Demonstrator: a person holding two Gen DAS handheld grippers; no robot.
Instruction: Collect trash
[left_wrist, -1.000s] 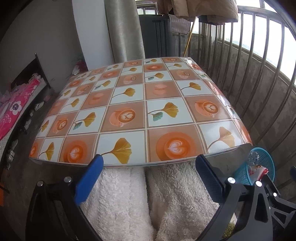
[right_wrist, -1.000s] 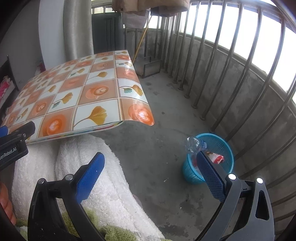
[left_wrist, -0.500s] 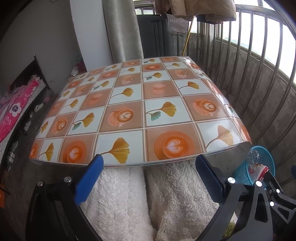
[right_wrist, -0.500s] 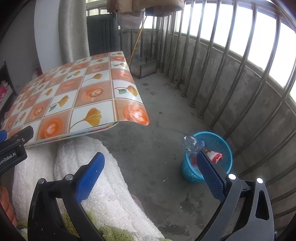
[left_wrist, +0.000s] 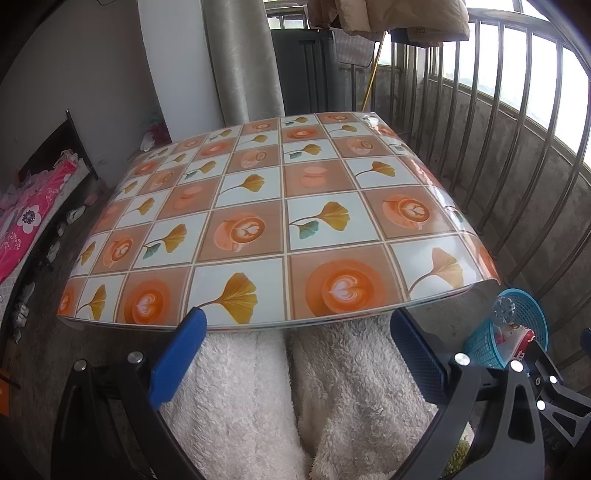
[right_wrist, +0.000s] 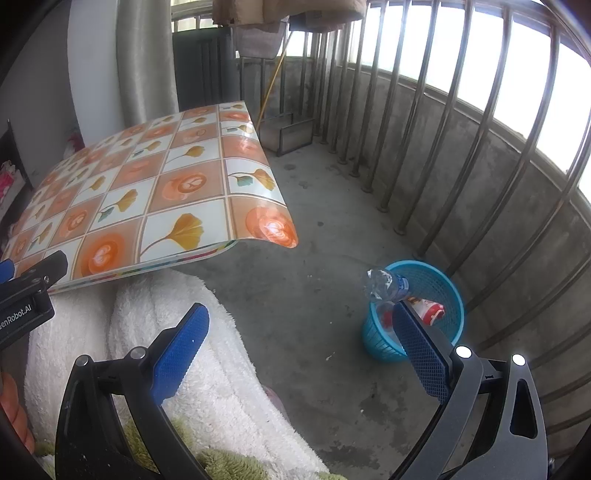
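Nearest in, both tools were held low over the white fleece-covered lap (left_wrist: 266, 406), and nothing was gripped. The left gripper (left_wrist: 295, 350) was spread wide and empty at the near edge of the table (left_wrist: 258, 206), its patterned cloth bare of any litter. The right gripper (right_wrist: 299, 347) was likewise spread, nothing pinched between its blue pads (right_wrist: 181, 350).

Further out, past the right-hand pad, the blue basket (right_wrist: 443, 291) was seen standing on the concrete floor (right_wrist: 314, 295), to the right of the table and near the railing (right_wrist: 461, 147). A clear plastic bottle (right_wrist: 384, 284) was propped at its rim, long axis tilted, and a red-and-white wrapper (right_wrist: 428, 308) lay inside.

The trash was judged already collected; the basket lay forward and right, nearer the right gripper.
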